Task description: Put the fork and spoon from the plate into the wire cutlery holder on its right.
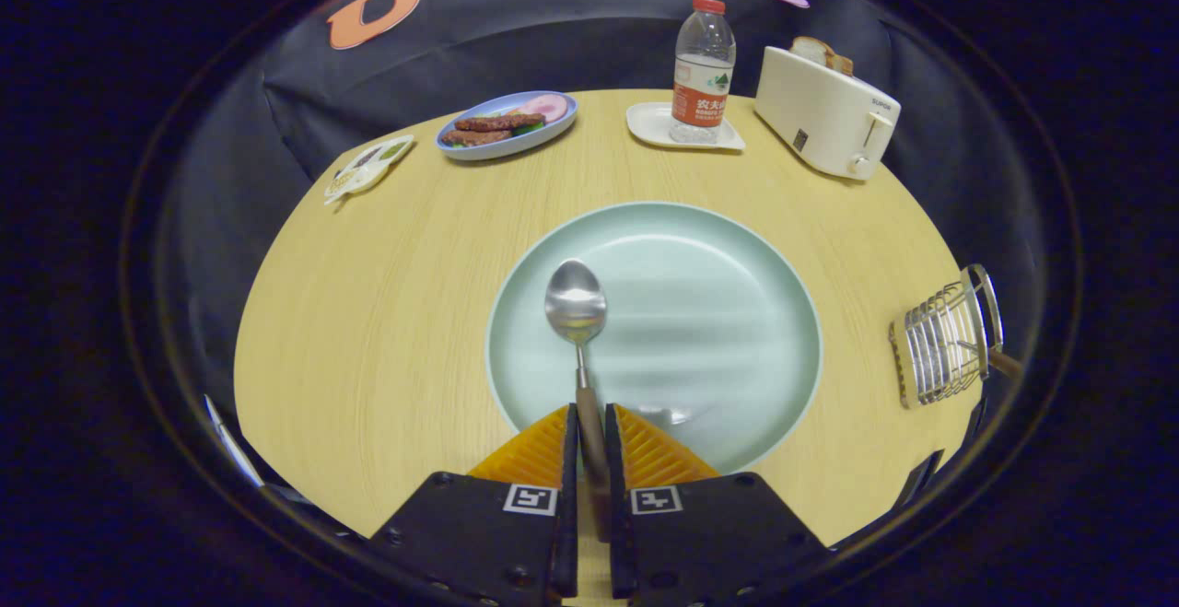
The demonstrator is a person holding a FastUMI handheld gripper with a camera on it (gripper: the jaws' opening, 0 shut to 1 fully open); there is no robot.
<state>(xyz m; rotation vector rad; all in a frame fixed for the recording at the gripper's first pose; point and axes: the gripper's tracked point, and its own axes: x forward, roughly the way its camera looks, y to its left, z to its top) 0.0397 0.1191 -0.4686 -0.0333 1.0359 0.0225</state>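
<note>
Spoon handle sits pinched in the gripper over the plate; wire cutlery holder at three o'clock seemingly holds the fork already.

Background as seen from my position. A round table with a pale wood-grain top spans the foreground and middle ground; its grain runs away from me, and even, soft light falls on it without hard shadows. Behind the table hangs a black cloth wall, lying in loose folds and meeting the table's far edge. Along that far edge, from my left to my right: a small white tray, a blue oval dish of food, a white square saucer bearing a clear water bottle with a red cap, and a cream toaster with bread in its slot. Beyond the table's sides the room is dark.
</note>
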